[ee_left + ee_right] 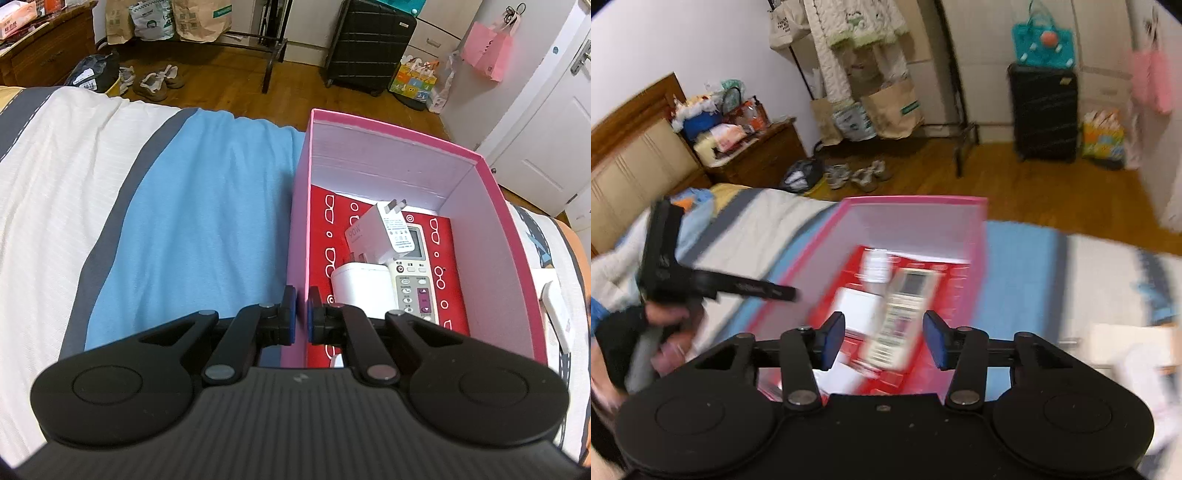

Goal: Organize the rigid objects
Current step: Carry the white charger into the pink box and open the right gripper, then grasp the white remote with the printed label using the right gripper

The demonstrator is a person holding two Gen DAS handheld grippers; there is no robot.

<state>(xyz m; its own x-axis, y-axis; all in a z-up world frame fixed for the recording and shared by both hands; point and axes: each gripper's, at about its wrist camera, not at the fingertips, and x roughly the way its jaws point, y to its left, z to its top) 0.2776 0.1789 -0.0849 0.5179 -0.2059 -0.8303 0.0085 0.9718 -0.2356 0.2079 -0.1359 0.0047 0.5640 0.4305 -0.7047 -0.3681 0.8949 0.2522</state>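
My left gripper clamped on the pink box's near wall, my right gripper parted, empty, above the remote.

Left claw pinches pink box wall.

Both grippers matte black: left gripper with ribbed housing, right gripper smooth and dusty; round discs, silver pivot screws, blue pads. Lower left: hand, dark sleeve.
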